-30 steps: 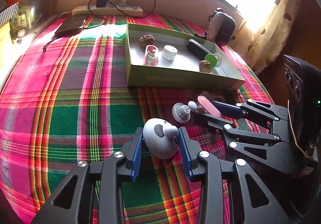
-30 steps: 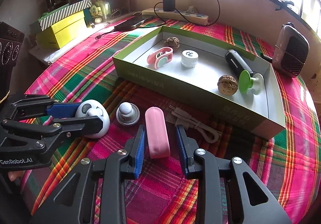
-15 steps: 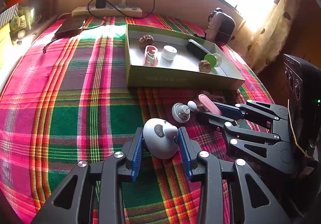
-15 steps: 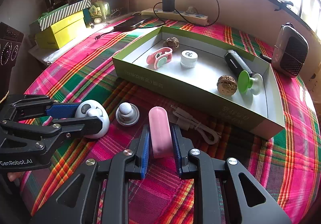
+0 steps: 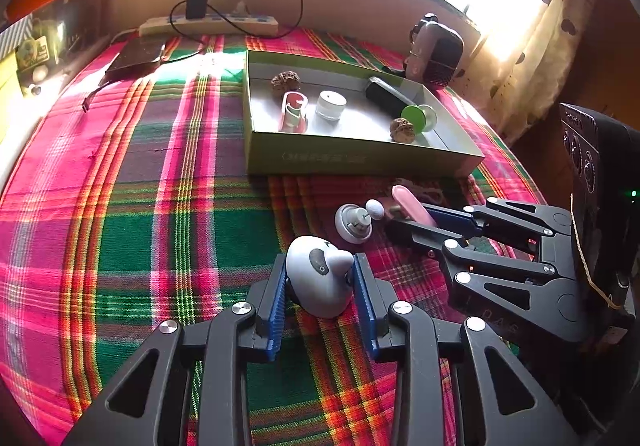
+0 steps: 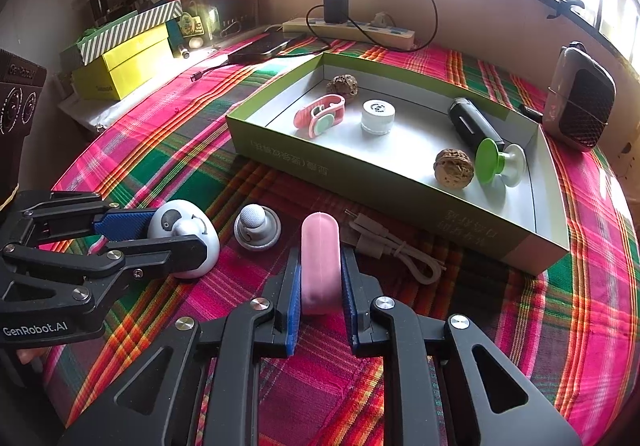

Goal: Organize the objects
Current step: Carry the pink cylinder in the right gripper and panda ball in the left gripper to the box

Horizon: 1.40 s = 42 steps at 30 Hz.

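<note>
On the plaid cloth, a grey-white dome toy with panda eyes (image 5: pixel 320 278) sits between the blue pads of my left gripper (image 5: pixel 320 266). Its jaws are closing and both pads touch the toy's sides. The right wrist view shows the same toy (image 6: pixel 184 234) in the left gripper (image 6: pixel 180 232). My right gripper (image 6: pixel 320 262) is shut on a pink capsule-shaped case (image 6: pixel 320 258), which still rests on the cloth. That case (image 5: pixel 408 200) pokes out of the right gripper (image 5: pixel 404 214) in the left wrist view. A green box (image 6: pixel 360 174) behind holds several small items.
A round grey holder with a ball (image 6: pixel 256 232) lies between the two grippers, with a white cable (image 6: pixel 396 250) just right of the pink case. A dark mesh-fronted device (image 6: pixel 580 102), a power strip (image 6: pixel 348 30), a phone (image 6: pixel 264 46) and yellow boxes (image 6: pixel 120 66) line the far edge.
Both pairs of jaws have closed in: the right pads now press the pink case, and the left pads have come in against the dome toy. Neither hand has shifted.
</note>
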Tool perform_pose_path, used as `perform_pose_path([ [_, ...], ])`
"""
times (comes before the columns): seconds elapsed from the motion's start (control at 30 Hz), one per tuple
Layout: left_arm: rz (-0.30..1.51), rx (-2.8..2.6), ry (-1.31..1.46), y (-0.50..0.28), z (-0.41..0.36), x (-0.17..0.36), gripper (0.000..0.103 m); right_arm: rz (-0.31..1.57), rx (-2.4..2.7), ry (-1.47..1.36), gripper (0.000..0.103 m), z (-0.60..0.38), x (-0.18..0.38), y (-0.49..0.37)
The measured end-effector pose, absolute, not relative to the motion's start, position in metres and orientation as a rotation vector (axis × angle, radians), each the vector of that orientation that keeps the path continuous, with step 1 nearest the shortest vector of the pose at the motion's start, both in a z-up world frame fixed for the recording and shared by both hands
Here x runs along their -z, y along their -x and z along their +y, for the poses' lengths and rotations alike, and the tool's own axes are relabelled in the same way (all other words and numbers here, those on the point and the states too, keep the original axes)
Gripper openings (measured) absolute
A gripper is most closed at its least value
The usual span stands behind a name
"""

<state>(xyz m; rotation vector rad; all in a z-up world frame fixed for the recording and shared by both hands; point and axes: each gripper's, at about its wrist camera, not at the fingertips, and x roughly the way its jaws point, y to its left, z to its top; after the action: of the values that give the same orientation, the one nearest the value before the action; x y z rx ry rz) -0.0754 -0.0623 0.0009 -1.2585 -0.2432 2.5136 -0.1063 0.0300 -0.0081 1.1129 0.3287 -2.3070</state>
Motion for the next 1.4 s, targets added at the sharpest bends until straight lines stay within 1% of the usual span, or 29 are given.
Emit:
perform_pose_path([
  [0.73,-0.229,-2.555,1.168,0.077,-0.063,-0.029,0.029,0.265,2.345,-1.032,0.019,0.044,-0.020,0.103],
  [1.1,-0.214,-2.562,1.140,0.105,-0.060,-0.042,0.029,0.230,2.395,-1.021,0.019,0.054,-0.034,0.123],
  [1.4,-0.208,-2.557,1.135,0.144,-0.058,-0.050,0.029,0.212,2.410,-1.053,0.019,0.056,-0.034,0.150],
])
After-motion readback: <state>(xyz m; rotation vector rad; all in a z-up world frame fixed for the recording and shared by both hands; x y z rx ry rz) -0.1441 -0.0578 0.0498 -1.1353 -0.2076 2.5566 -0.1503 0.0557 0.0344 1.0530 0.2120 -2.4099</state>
